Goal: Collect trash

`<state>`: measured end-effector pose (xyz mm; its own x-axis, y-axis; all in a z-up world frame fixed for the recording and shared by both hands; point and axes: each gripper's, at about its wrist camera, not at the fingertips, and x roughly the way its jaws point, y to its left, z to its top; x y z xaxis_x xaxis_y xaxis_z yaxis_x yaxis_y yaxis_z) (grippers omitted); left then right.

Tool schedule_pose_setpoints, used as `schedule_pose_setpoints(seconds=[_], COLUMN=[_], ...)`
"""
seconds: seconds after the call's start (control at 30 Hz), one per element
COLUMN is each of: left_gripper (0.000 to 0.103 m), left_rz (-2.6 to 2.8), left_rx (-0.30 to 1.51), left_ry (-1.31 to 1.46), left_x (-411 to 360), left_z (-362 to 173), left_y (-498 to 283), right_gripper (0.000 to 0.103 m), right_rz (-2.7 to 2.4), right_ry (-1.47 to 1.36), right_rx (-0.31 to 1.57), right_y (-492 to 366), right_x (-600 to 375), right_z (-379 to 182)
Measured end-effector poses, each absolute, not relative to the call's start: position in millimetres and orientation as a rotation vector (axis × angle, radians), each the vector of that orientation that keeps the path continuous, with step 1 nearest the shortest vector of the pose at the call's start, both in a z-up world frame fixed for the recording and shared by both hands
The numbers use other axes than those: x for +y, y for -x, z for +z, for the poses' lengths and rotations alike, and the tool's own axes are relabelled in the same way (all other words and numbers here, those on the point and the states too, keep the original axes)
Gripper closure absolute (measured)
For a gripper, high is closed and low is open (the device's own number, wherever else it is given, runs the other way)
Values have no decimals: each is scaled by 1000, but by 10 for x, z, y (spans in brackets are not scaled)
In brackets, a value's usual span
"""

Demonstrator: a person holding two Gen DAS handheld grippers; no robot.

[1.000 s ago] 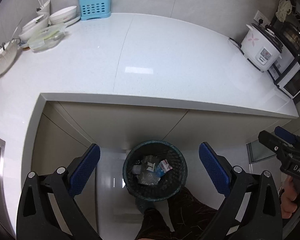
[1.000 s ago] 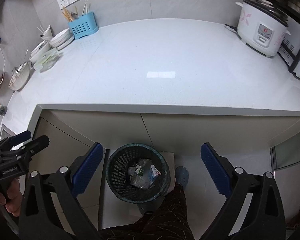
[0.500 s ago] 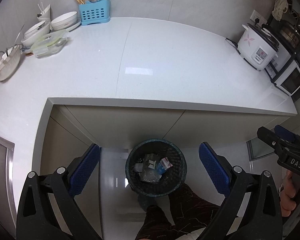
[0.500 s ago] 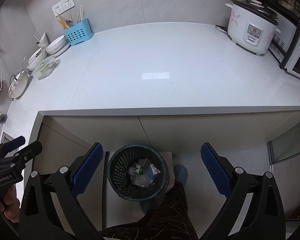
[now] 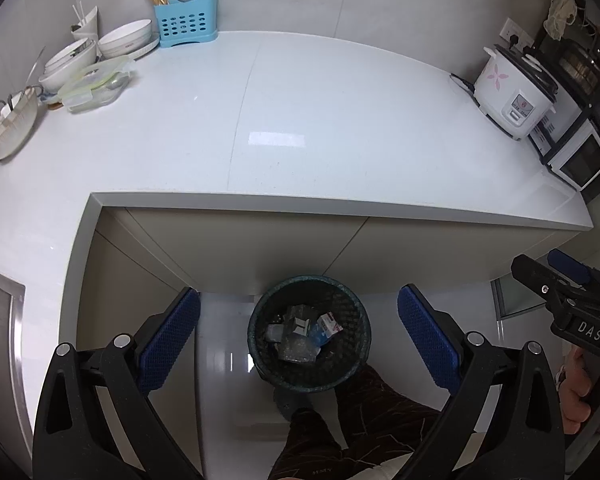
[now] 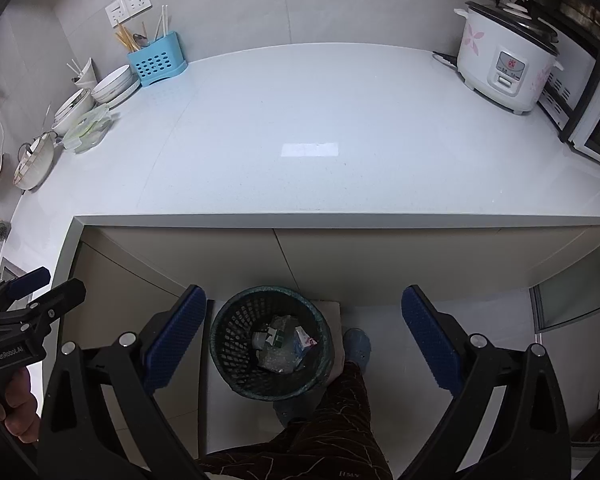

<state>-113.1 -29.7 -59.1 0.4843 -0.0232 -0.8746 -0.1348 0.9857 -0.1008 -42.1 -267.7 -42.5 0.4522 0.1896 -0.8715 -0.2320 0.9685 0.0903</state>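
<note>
I am looking down over a white L-shaped kitchen countertop (image 5: 340, 120) set against pale grey wall tiles, with cream cabinet doors (image 5: 260, 248) below its front edge and a glossy white floor (image 5: 228, 360) under me. At about ten o'clock on the counter, a blue utensil holder (image 5: 186, 20) with chopsticks and a spoon is standing by the wall, and stacked white bowls (image 5: 126, 38) and a clear food container (image 5: 96, 86) are sitting just beside it. At two o'clock a white rice cooker (image 5: 514, 92) with pink flowers is standing next to a microwave (image 5: 576, 160) on a dark rack.

I am holding my left gripper (image 5: 298, 338) with its blue pads wide apart, gripping nothing. My right gripper (image 6: 302, 336) is gaping just as wide and is also empty. Both are hanging in the air above the floor, touching nothing.

The dark mesh wastebasket (image 6: 228, 344) is standing on the floor at six o'clock, just in front of the cabinets, framed between my fingers in both wrist views. The trash (image 6: 280, 348), crumpled clear plastic and small cartons, is lying inside it. My patterned trouser leg (image 6: 332, 432) and blue shoe (image 6: 358, 346) are right beside the basket.
</note>
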Motion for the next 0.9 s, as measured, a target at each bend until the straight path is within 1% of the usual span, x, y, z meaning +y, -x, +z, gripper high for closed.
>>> schedule_pose_setpoints(seconds=[0.9], left_gripper=[6], left_rz=[61], left_rx=[1069], left_ry=[160], left_x=[-336], left_z=[-594], left_y=[1143], right_gripper=[9], right_rz=[274], right_ry=[51], right_rx=[1075], right_y=[477], right_x=[-2607], right_z=[-447])
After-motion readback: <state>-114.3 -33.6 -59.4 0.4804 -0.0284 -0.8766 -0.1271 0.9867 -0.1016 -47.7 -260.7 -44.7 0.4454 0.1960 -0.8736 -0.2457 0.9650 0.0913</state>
